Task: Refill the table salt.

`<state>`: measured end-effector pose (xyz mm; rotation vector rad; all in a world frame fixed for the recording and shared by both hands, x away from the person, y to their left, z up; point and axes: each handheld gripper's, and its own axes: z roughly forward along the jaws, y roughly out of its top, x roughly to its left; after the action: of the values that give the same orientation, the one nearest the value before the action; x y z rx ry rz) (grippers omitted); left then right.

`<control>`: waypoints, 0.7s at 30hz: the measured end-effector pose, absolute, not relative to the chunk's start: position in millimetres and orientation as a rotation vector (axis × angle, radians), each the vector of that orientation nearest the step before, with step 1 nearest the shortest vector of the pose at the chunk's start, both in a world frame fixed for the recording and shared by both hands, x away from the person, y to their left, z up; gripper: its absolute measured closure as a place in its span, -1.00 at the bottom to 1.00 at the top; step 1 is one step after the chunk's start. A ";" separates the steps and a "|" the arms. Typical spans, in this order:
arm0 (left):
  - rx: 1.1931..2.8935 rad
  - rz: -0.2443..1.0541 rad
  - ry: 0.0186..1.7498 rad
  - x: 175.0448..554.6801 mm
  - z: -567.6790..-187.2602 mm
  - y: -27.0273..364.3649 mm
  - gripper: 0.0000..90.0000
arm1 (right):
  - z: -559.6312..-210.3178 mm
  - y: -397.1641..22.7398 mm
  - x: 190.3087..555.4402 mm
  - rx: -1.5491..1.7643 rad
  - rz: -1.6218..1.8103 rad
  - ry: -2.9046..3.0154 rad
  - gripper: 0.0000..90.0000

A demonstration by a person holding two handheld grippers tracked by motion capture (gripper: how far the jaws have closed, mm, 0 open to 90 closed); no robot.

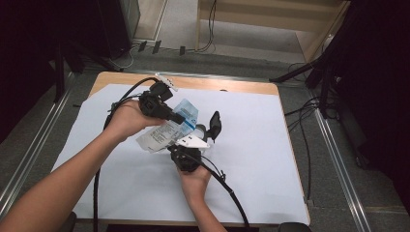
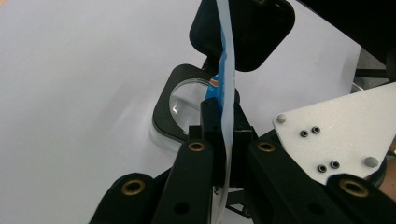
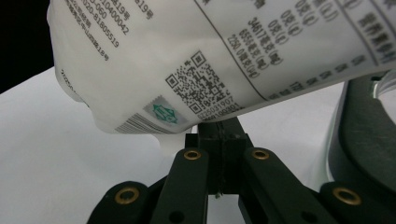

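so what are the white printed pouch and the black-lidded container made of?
White printed pouch: looks like thin matte plastic film; it bends and creases between the left gripper jaws. Black-lidded container: likely clear, glossy rigid plastic under a matte black lid; a highlight glints on it.

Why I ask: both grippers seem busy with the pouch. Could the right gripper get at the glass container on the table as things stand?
Probably not: the right gripper is shut on the pouch, as is the left gripper. The glass container sits close by, but a jaw must let go first.
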<state>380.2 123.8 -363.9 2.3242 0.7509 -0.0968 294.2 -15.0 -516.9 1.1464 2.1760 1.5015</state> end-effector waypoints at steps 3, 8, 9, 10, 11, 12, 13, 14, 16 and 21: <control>2.332 -0.100 0.756 382.3 -364.8 121.1 1.00 | -517.2 -14.8 294.5 1.157 1.510 2.180 1.00; 2.335 -0.101 0.756 384.7 -365.3 117.4 1.00 | -517.4 -15.3 294.7 1.166 1.516 2.177 1.00; 2.330 -0.110 0.764 384.9 -365.2 116.3 1.00 | -517.2 -15.7 294.9 1.167 1.518 2.178 1.00; 2.334 -0.109 0.762 385.5 -365.1 115.6 1.00 | -517.0 -16.1 295.2 1.173 1.525 2.177 1.00; 2.335 -0.108 0.765 385.9 -365.1 114.8 1.00 | -516.9 -16.4 295.4 1.175 1.528 2.177 1.00; 2.343 -0.109 0.760 386.8 -364.8 114.1 1.00 | -516.8 -16.6 295.4 1.178 1.532 2.175 1.00; 2.341 -0.116 0.763 387.3 -364.8 112.9 1.00 | -516.7 -17.1 295.4 1.179 1.533 2.176 1.00; 2.344 -0.112 0.765 387.4 -364.7 111.6 1.00 | -516.7 -17.5 295.4 1.181 1.539 2.175 1.00; 2.341 -0.113 0.764 387.6 -364.7 110.2 1.00 | -516.7 -18.0 295.5 1.190 1.549 2.173 1.00; 2.333 -0.119 0.766 388.5 -366.1 108.5 1.00 | -516.4 -18.4 296.2 1.191 1.561 2.173 1.00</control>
<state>388.5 108.5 -366.1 2.3325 0.7659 -0.1192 296.2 -18.4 -516.4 1.1913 2.1729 1.5613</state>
